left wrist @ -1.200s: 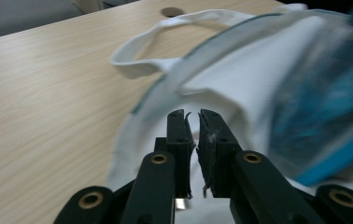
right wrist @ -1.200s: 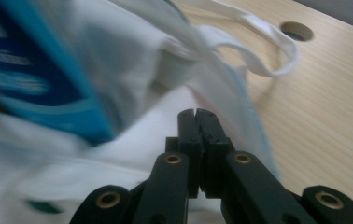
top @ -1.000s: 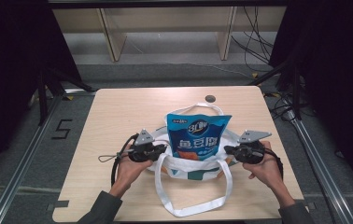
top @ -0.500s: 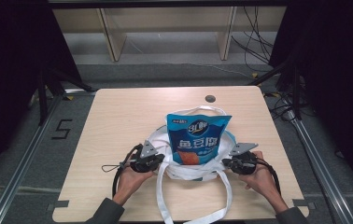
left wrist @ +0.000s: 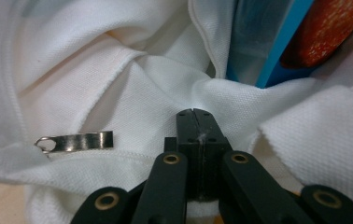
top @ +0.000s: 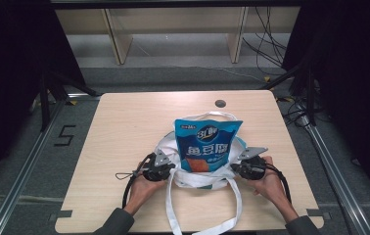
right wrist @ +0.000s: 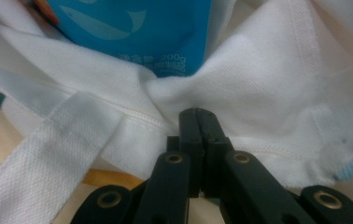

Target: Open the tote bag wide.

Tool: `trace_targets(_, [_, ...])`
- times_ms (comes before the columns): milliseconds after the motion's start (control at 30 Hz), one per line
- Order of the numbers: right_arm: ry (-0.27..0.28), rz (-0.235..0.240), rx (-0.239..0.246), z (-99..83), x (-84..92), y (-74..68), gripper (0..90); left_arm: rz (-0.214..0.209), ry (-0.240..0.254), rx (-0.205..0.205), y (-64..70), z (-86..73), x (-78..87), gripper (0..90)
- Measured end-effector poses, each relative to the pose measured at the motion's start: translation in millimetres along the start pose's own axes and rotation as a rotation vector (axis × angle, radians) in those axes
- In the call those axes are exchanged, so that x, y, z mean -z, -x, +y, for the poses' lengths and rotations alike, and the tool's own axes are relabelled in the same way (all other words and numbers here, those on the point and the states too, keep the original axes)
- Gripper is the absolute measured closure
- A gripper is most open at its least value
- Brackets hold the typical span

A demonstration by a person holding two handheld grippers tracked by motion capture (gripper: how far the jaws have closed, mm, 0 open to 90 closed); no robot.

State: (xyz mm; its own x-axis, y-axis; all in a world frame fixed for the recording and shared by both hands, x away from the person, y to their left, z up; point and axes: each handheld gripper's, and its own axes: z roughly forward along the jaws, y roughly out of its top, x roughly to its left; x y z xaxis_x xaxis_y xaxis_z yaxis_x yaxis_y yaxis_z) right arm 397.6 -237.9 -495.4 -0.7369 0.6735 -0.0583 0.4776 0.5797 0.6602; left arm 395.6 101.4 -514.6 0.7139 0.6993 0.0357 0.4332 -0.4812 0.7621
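Both hands sit nearer the table's (top: 124, 127) front edge than a second ago, white tote bag (top: 200, 178) drawn along. Left gripper (top: 166, 171) and right gripper (top: 236, 168) each pinch bag cloth, jaws closed. Blue snack pouch (top: 206, 146) stands inside at table centre; bare wood behind and to both sides.

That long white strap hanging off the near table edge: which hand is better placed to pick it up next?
Probably the left: the strap runs down right beside the left gripper. But both grippers, right too, are shut on the white tote bag.

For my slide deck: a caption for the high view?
Two hand-held grippers, left and right, pinch a white tote bag around an upright blue snack pouch.
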Motion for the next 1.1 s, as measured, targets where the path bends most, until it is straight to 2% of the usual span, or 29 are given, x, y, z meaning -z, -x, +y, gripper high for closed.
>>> trace_targets(67, [-0.009,-0.009,0.0,4.9,-4.2,2.0,90.0,0.011,0.002,0.014,-4.9,1.2,-2.2,89.5])
trace_targets(100, [0.008,-0.017,-0.005,8.2,-9.6,6.4,90.0,0.015,0.007,0.023,-12.9,2.8,-5.3,89.5])
trace_targets(167, [0.005,-0.013,-0.017,10.3,-11.1,8.5,90.0,0.017,0.011,0.037,-16.0,3.6,-7.1,89.5])
trace_targets(200, [-0.003,-0.009,-0.021,12.7,-12.3,11.3,90.0,0.024,0.005,0.035,-19.7,4.8,-8.6,89.5])
trace_targets(233, [0.031,-0.026,-0.034,16.6,-20.8,15.5,90.0,0.034,0.004,0.032,-25.3,7.2,-11.2,89.5])
trace_targets(267, [0.031,-0.026,-0.034,16.6,-20.8,15.5,90.0,0.034,0.004,0.032,-25.3,7.2,-11.2,89.5])
trace_targets(300, [0.009,-0.033,-0.037,23.3,-24.3,21.3,90.0,0.032,0.01,0.045,-28.7,9.0,-13.9,89.5])
trace_targets(333, [0.026,-0.043,-0.036,25.8,-29.0,24.2,90.0,0.046,0.017,0.057,-33.6,10.7,-17.7,89.5])
trace_targets(433, [0.028,-0.049,-0.057,30.2,-33.8,28.2,90.0,0.054,0.022,0.049,-40.0,13.1,-20.4,89.5])
trace_targets(467, [0.033,-0.052,-0.063,32.1,-36.3,30.2,90.0,0.055,0.027,0.074,-41.7,13.7,-22.6,89.5])
trace_targets(500, [0.038,-0.052,-0.063,35.1,-39.5,34.0,90.0,0.057,0.027,0.066,-45.3,15.3,-24.1,89.5])
trace_targets(567, [0.022,-0.048,-0.073,36.2,-38.8,34.3,90.0,0.057,0.018,0.064,-46.6,15.6,-24.5,89.5])
trace_targets(600, [0.022,-0.041,-0.062,36.6,-38.9,36.0,90.0,0.06,0.034,0.064,-47.3,15.8,-25.7,89.5])
trace_targets(667, [0.025,-0.041,-0.056,36.5,-39.0,36.7,90.0,0.055,0.033,0.073,-49.2,16.3,-26.3,89.5])
trace_targets(700, [0.04,-0.047,-0.073,35.6,-39.9,34.6,90.0,0.068,0.044,0.082,-47.4,16.2,-26.5,89.5])
trace_targets(800, [0.047,-0.047,-0.074,34.9,-39.9,35.7,90.0,0.065,0.044,0.072,-47.9,16.6,-25.5,89.4])
trace_targets(833, [0.034,-0.035,-0.064,35.1,-37.2,37.2,90.0,0.063,0.043,0.072,-48.2,16.7,-24.6,89.3])
trace_targets(933, [0.034,-0.027,-0.082,34.3,-36.7,37.2,89.9,0.062,0.054,0.082,-49.0,16.0,-23.9,87.4])
trace_targets(967, [0.058,-0.048,-0.086,33.3,-38.6,35.2,88.7,0.063,0.057,0.084,-48.6,16.2,-24.0,87.0])
trace_targets(1000, [0.058,-0.048,-0.086,33.3,-38.6,35.2,88.7,0.055,0.051,0.085,-48.8,16.8,-23.1,87.0])
trace_targets(1067, [0.039,-0.031,-0.09,33.8,-35.1,36.2,86.5,0.069,0.06,0.091,-49.0,18.3,-20.8,84.5])
trace_targets(1100, [0.051,-0.034,-0.094,33.1,-34.4,36.2,85.4,0.063,0.059,0.088,-50.4,19.5,-18.3,83.2])
